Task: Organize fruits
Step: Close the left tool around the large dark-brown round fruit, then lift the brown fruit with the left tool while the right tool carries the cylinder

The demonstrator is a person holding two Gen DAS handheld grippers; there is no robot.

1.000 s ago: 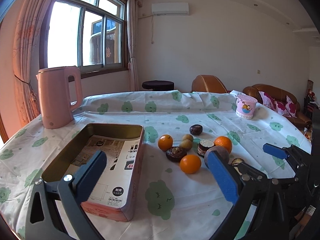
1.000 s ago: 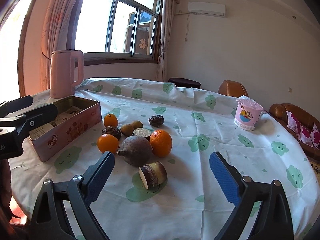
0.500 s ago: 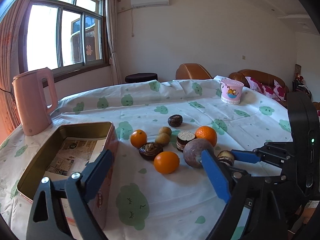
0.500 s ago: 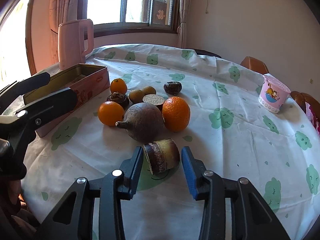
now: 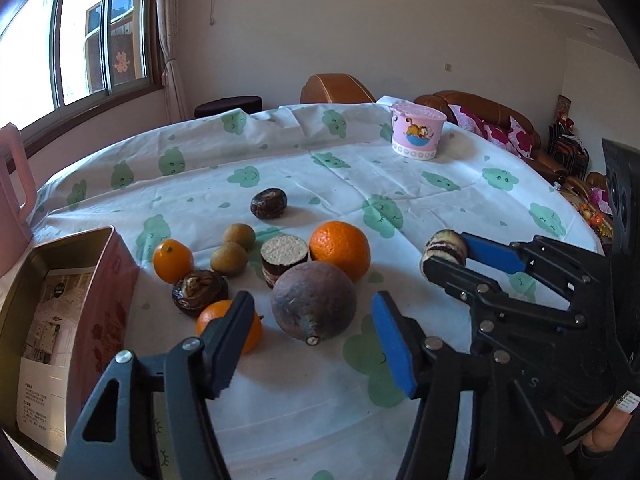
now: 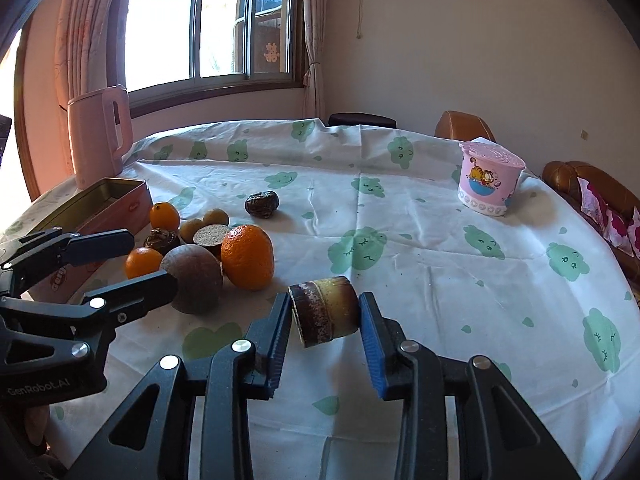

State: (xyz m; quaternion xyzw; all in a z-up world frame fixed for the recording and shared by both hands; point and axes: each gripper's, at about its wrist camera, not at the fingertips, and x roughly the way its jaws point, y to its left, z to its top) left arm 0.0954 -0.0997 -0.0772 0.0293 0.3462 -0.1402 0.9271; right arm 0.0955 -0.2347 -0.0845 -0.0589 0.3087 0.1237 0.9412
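Looking along the left gripper point(image 5: 312, 344) first: its jaws have just been closing and now stand half open around the big purplish-brown round fruit point(image 5: 314, 300), which sits between the blue pads without either visibly pressing on it. A second ago they were spread wide and aimed over the open tin box point(image 5: 60, 304); now the tin sits off at the left edge of the tabletop and the fruit pile fills the middle of the view. Around the round fruit lie a small orange point(image 5: 230, 326) just behind the left finger, a large orange point(image 5: 340, 250) touching it on the far side, a cut brown piece point(image 5: 284, 258), two small green-brown fruits point(image 5: 234, 248) and another orange point(image 5: 173, 260) close to the tin. At the right, the right gripper point(image 5: 446, 254) holds a striped, cut fruit stub point(image 5: 443, 245).

From the right wrist view, the right gripper point(image 6: 326, 320) is clamped on that stub point(image 6: 324, 310), both pads against its sides, and the piece seems just off the tablecloth point(image 6: 420, 264), apart from the pile. A second ago these jaws were wide with the stub lying loose. The left gripper point(image 6: 132, 256) flanks the round fruit point(image 6: 192, 278) at the left.

Judging from this, one piece is secured and a second is about to be; the tin point(image 6: 100, 200), still holding no fruit, is the likely destination.
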